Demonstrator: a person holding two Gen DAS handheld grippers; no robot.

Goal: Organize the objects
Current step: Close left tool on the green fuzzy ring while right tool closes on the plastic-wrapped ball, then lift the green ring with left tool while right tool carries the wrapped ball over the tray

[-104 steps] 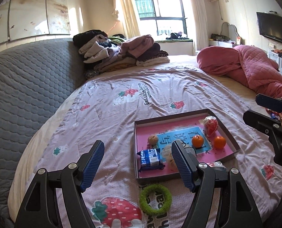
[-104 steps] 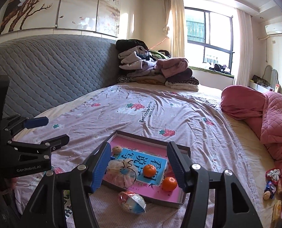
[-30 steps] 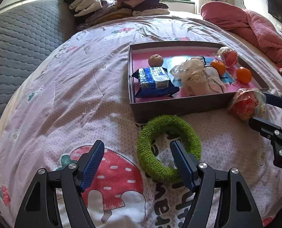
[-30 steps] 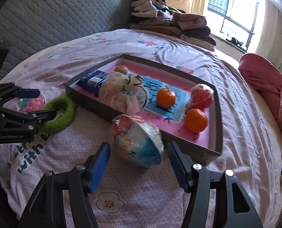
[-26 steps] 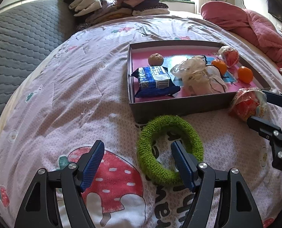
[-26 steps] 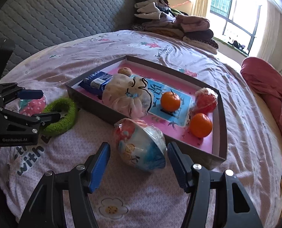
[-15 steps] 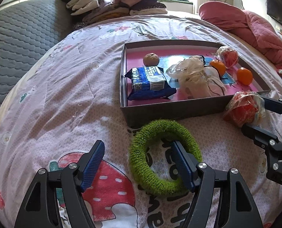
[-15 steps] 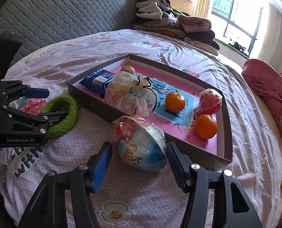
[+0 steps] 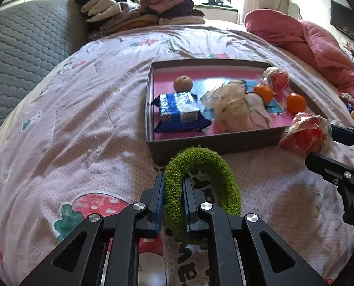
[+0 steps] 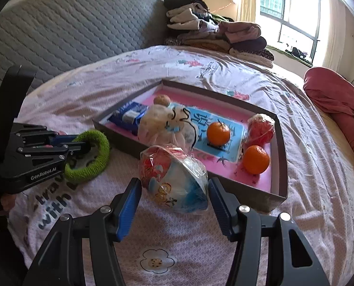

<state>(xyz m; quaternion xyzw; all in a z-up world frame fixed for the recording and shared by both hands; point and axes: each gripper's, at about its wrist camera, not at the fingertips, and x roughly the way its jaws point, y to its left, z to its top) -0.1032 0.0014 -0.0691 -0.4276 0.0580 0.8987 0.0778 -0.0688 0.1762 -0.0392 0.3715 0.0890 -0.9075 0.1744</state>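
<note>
A fuzzy green ring (image 9: 200,157) stands tilted up off the sheet, just in front of the grey tray (image 9: 212,143) with a pink lining. My left gripper (image 9: 173,181) is shut on the ring's left side; the right wrist view shows the ring (image 10: 98,150) and this gripper (image 10: 81,145) at the left. A ball in clear wrap (image 10: 174,178), red and blue, sits between the pads of my right gripper (image 10: 174,183), which press on both its sides. It is beside the tray's near wall (image 10: 119,140). In the left wrist view the wrapped ball (image 9: 305,135) is at the right.
The tray holds a blue packet (image 9: 179,112), a white plastic bag (image 9: 236,107), two oranges (image 9: 296,102), a brown round thing (image 9: 182,83) and a red wrapped ball (image 9: 277,81). Folded clothes (image 9: 141,12) lie at the far end, a pink quilt (image 9: 320,43) at the right.
My left gripper's jaws have closed on the green ring's left side, and the ring has tipped up. My right gripper's jaws have narrowed onto the wrapped ball.
</note>
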